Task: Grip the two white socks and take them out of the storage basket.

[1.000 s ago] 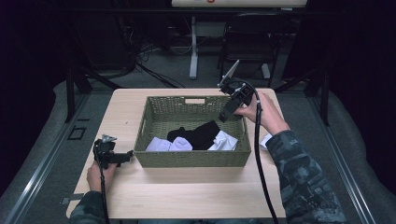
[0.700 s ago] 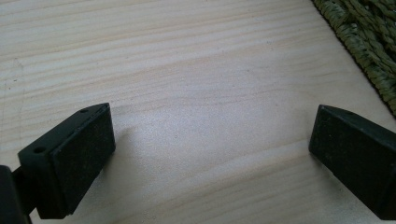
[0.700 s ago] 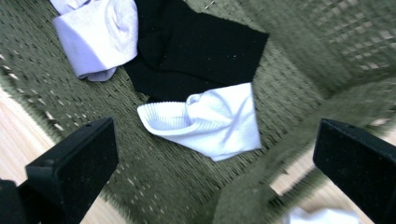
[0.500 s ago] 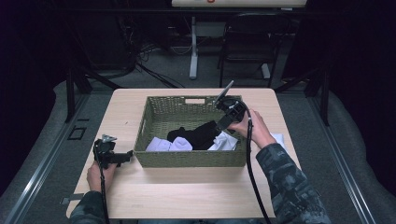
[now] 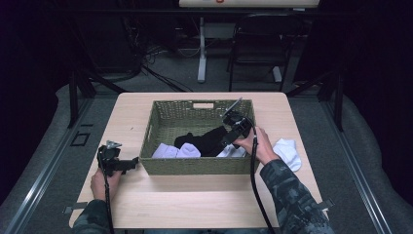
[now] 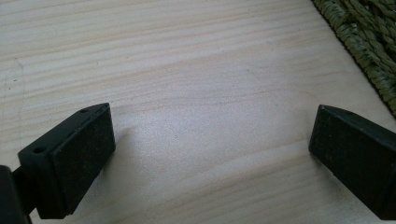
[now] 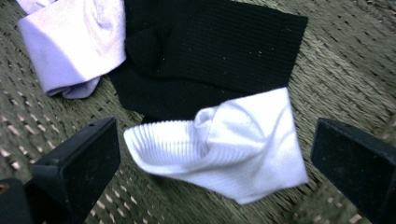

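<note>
Where the wooden table (image 5: 195, 200) lies bare at the left, the left gripper (image 5: 130, 163) rests low beside the woven basket (image 5: 195, 165), jaws spread wide, nothing between them. Inside the basket: a lavender sock (image 7: 70, 42), a black sock (image 7: 210, 51), a white sock (image 7: 229, 144). The right gripper (image 7: 212, 163) hangs above that white sock, jaws wide apart, gripping nothing; another white sock (image 5: 288, 152) lies on the table right of the basket.

A rumpled white sock (image 7: 224, 144) lies flat on the woven basket (image 7: 336, 60) floor between the right gripper's spread fingers (image 7: 77, 163), its ribbed cuff toward the left one. Beyond them lies a black sock (image 7: 210, 56).
</note>
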Motion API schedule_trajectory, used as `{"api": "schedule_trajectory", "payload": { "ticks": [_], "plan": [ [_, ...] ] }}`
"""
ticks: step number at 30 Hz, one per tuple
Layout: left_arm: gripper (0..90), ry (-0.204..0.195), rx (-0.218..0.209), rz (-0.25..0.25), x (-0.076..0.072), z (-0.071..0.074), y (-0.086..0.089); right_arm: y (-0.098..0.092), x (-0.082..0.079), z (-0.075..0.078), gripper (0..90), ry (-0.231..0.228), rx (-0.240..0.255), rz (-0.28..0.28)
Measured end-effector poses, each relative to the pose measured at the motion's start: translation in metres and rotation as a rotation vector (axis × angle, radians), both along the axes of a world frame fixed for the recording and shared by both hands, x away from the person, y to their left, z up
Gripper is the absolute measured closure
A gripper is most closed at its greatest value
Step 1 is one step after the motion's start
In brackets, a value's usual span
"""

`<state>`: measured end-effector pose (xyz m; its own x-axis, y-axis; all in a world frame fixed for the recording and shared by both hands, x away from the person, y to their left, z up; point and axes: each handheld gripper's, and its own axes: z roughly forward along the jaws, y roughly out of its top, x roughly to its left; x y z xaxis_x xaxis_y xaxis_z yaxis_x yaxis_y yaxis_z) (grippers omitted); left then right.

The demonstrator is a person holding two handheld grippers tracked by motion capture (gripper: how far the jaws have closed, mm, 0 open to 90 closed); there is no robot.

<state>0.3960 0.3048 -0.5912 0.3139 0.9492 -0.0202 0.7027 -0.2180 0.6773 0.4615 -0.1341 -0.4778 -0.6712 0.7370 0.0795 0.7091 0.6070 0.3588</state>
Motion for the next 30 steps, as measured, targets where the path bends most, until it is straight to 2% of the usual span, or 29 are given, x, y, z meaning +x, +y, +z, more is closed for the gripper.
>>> {"api": "schedule_trajectory", "payload": {
  "ticks": [1,3,7,9,10,11,13,15,16,17,19,20,23,27,28,29,30],
  "plan": [
    [0.0,0.0,0.0,-0.001,0.0,0.0,0.0,0.002,0.001,-0.003,1.0,-0.005,0.019,-0.013],
    [0.0,0.001,0.0,-0.001,0.0,0.0,0.0,0.004,0.001,-0.007,1.1,0.001,0.017,-0.022],
    [0.0,0.0,0.0,0.0,0.0,0.0,0.0,0.005,0.002,-0.013,2.3,0.008,-0.009,-0.017],
    [0.0,0.0,0.0,0.0,0.0,0.0,0.0,0.006,0.002,-0.015,5.3,-0.005,-0.009,-0.043],
    [0.0,0.0,0.0,-0.001,0.0,0.0,0.0,0.006,0.003,-0.014,6.8,0.011,-0.03,-0.037],
    [0.0,0.0,0.0,-0.001,0.0,0.0,0.0,0.006,0.003,-0.014,6.8,0.011,-0.03,-0.037],
    [0.0,0.0,0.0,-0.001,0.0,0.0,0.0,0.007,0.003,-0.015,13.3,0.028,-0.048,-0.035],
    [0.0,0.0,0.0,0.0,0.0,0.0,0.0,0.007,0.004,-0.017,14.0,0.023,-0.049,-0.037],
    [0.0,0.0,0.0,0.0,0.0,0.0,0.0,0.008,0.004,-0.017,14.3,0.038,-0.062,-0.036],
    [0.0,0.0,0.0,0.0,0.0,0.0,0.0,0.008,0.005,-0.019,18.6,0.044,-0.066,-0.042],
    [0.0,0.0,0.0,0.0,0.0,0.0,0.0,0.008,0.005,-0.02,20.7,0.052,-0.068,-0.045],
    [0.0,0.0,0.0,0.0,0.0,0.0,0.0,0.008,0.006,-0.02,25.8,0.068,-0.09,-0.038],
    [0.0,0.0,0.0,-0.001,0.0,0.0,0.0,0.009,0.007,-0.023,28.7,0.076,-0.095,-0.049],
    [0.0,0.0,0.0,0.0,0.0,0.0,0.0,0.01,0.009,-0.025,36.8,0.084,-0.111,-0.064],
    [0.0,0.0,0.0,-0.001,0.0,0.0,0.0,0.01,0.009,-0.025,40.9,0.091,-0.121,-0.058],
    [0.0,0.0,0.0,-0.001,0.0,0.0,0.0,0.01,0.009,-0.027,48.6,0.084,-0.12,-0.082],
    [0.0,-0.001,0.0,0.0,0.0,0.0,0.0,0.01,0.009,-0.027,48.6,0.084,-0.12,-0.082]
  ]
}}
